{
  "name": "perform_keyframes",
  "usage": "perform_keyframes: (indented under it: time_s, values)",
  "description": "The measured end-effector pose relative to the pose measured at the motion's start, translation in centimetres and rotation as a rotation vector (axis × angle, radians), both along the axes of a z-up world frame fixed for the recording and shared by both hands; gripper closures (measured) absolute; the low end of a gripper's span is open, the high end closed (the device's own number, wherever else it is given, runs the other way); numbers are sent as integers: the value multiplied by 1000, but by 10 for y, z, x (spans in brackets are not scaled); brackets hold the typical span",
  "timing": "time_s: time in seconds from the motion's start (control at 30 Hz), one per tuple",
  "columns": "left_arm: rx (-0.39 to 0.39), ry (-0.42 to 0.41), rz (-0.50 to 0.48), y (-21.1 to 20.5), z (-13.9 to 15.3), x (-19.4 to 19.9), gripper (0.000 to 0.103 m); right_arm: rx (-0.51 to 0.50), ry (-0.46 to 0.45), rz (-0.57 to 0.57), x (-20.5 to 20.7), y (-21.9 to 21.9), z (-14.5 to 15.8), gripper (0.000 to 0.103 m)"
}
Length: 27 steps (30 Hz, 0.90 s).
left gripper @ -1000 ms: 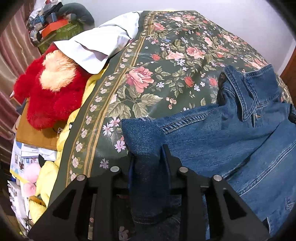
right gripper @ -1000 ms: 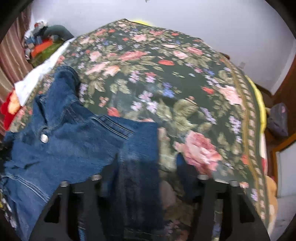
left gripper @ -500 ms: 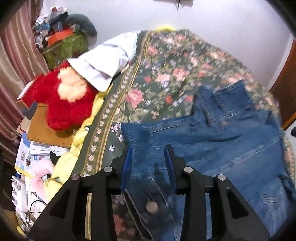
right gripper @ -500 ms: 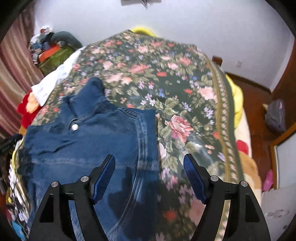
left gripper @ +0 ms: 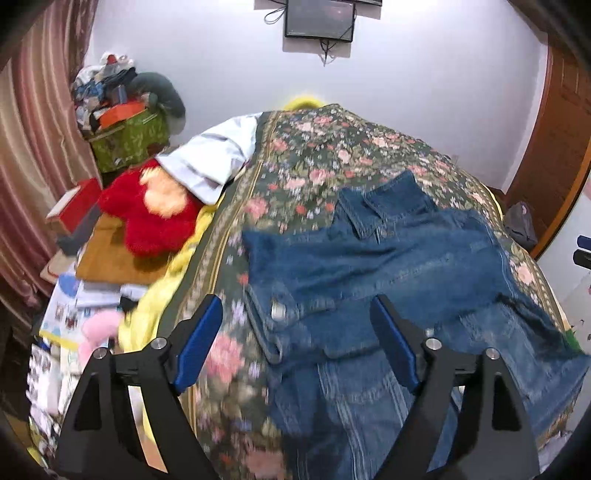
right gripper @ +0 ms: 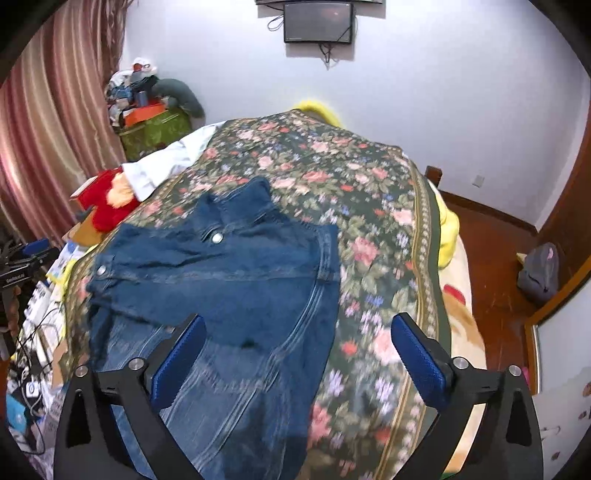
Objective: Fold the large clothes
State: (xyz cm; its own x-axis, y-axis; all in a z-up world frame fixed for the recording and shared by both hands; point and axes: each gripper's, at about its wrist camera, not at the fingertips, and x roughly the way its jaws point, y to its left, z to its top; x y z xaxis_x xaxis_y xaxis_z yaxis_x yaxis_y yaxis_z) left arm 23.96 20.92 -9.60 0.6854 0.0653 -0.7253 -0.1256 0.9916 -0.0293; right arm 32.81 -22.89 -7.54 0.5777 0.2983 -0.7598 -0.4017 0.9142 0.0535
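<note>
A blue denim jacket (left gripper: 388, 266) lies spread on a bed with a dark green floral cover (left gripper: 332, 155), collar toward the far wall. It also shows in the right wrist view (right gripper: 229, 280). My left gripper (left gripper: 295, 339) is open and empty, held above the jacket's near left part. My right gripper (right gripper: 295, 350) is open and empty, held above the jacket's near right edge. Neither touches the cloth.
A red plush toy (left gripper: 147, 214) and a white pillow (left gripper: 214, 162) lie at the bed's left side, with papers and clutter below. A green box (left gripper: 129, 140) with stacked items stands by the curtain. A wall screen (right gripper: 317, 22) hangs ahead. A grey bag (right gripper: 539, 273) sits on the floor at right.
Both grippers let go of the jacket's denim edges, opened wide and pulled back and up. The jacket now lies flat on the bed.
</note>
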Motion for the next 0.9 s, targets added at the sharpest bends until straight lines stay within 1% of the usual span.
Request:
perform_keyframes:
  time_s: [0.07, 0.13, 0.27, 0.33, 0.4, 0.5, 0.53, 0.63, 0.67, 0.73, 0.8, 0.83, 0.87, 0.9]
  values:
    - [-24, 35, 13, 1, -11, -16, 18, -4, 20, -1, -14, -4, -9, 2]
    - [-58, 91, 23, 4, -27, -32, 18, -2, 49, -5, -23, -8, -20, 2]
    - [-118, 201, 57, 8, -62, -58, 18, 18, 162, -24, -39, -22, -55, 2]
    - [-159, 257, 71, 11, -82, -69, 18, 37, 244, -24, -46, -29, -75, 2]
    - [-199, 305, 83, 11, -101, -80, 18, 48, 293, -32, -54, -33, -91, 2]
    - [-294, 351, 103, 12, -127, -95, 18, 97, 347, -35, -65, -38, -104, 3]
    - [-353, 359, 104, 12, -135, -101, 18, 118, 357, -35, -68, -39, -106, 3]
    - [-470, 385, 98, 9, -156, -110, 18, 184, 385, -17, -77, -37, -113, 12]
    - [-483, 391, 101, 7, -162, -112, 18, 193, 393, -9, -78, -35, -117, 17]
    - [-517, 401, 109, 5, -172, -113, 18, 180, 373, -16, -80, -31, -118, 19]
    - [-545, 400, 128, 4, -177, -113, 19, 202, 359, 3, -82, -27, -115, 32]
    - [-554, 396, 135, 2, -178, -113, 21, 213, 360, 8, -82, -25, -113, 43]
    - [-559, 386, 130, -1, -177, -113, 29, 219, 357, 11, -81, -23, -111, 52]
    - [-566, 379, 119, -2, -176, -113, 35, 226, 350, 13, -81, -21, -110, 63]
